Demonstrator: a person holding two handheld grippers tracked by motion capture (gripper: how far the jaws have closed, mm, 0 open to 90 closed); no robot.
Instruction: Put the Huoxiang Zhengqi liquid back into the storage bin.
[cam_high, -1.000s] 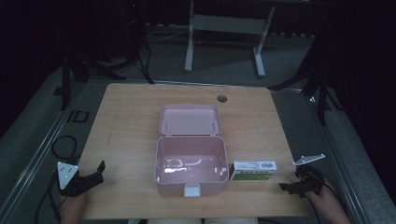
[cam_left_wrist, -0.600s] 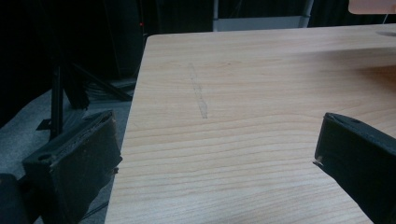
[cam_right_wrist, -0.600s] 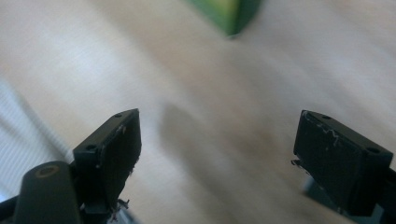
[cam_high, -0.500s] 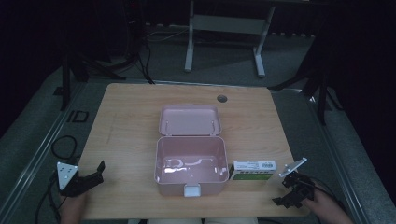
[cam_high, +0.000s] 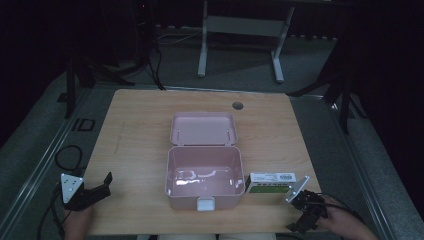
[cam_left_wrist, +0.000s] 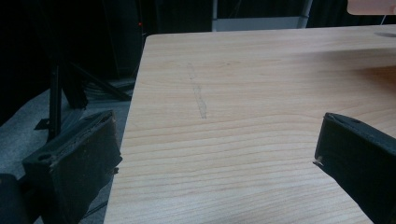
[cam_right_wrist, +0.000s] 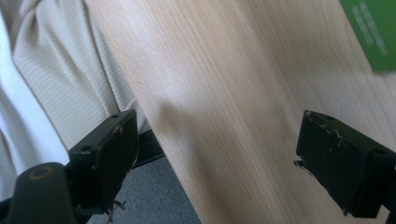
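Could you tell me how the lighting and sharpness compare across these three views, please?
High view: dim, surroundings nearly black, glare inside the open pink box. Left gripper view: brightly lit, table grain sharp, near jaws soft. Right gripper view: motion-blurred wood and green box, a soft shadow between the jaws.

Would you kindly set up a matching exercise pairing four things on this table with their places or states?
Things:
1. pink box
2. green and white carton
3. left tool
4. round hole

Places or states:
A. near the table's far edge
B. open, above the table's near left corner
C. mid-table, lid folded back, empty
D. flat beside the box's right wall

Pairs: 1-C, 2-D, 3-B, 4-A
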